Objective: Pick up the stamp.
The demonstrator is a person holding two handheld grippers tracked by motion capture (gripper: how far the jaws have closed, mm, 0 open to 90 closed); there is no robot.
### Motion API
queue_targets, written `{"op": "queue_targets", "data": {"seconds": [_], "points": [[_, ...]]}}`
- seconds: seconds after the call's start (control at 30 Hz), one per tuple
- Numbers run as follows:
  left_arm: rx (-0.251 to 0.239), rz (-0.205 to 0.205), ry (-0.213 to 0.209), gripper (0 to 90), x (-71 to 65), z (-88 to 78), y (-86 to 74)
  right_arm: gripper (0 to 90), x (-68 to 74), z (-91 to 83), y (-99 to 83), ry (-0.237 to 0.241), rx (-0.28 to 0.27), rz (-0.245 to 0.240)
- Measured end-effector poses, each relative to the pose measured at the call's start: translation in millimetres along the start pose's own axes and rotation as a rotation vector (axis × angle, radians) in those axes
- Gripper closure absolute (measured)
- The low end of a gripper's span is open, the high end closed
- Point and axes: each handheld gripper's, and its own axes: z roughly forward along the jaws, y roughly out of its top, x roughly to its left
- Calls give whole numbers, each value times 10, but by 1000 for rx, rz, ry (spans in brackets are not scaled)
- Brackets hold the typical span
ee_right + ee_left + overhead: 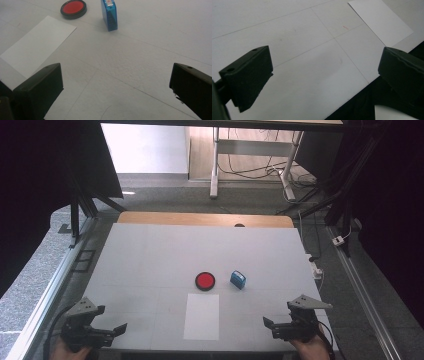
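At the near edge of the bench (150,250), the left gripper (119,328) is held at the left corner and the right gripper (268,323) at the right corner, each in a hand. Both sets of fingers are spread wide with nothing between them, as is seen in the left gripper view (249,75) and the right gripper view (40,87); only bare bench surface lies in the gaps.

Between the two grippers, a white sheet (202,316) is laid flat near the front edge, well apart from both. Its corner is seen at the top of the left gripper view (382,21), and it lies to the left in the right gripper view (35,47).

Just beyond the sheet, a round red pad (205,280) in a black rim is set on the bench. Near it, to its right, a small blue block (238,279) stands on the bench, apart from the pad. In the right gripper view the pad (73,8) and the block (109,15) are seen far ahead of the fingers.
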Motion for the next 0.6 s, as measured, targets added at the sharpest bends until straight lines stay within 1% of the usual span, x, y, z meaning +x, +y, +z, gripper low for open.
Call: {"op": "queue_targets", "data": {"seconds": [0.13,0.2,0.27,0.33,0.37,0.47,0.6], "points": [[10,16,1,0,-20,11,4,0,8,5,0,12,0,-14],[14,21,5,0,-22,13,5,0,9,-3,-1,5,-3,-15],[18,27,10,0,-33,18,8,0,11,-8,-4,11,-11,-7],[23,34,11,0,-41,23,9,0,15,-22,-6,41,-22,18],[23,35,12,0,-43,25,8,0,27,-23,-6,46,-25,19],[25,35,10,0,-41,25,6,0,35,-10,1,40,-12,10],[24,37,8,0,-42,23,4,0,40,-3,4,48,-9,1]]}}
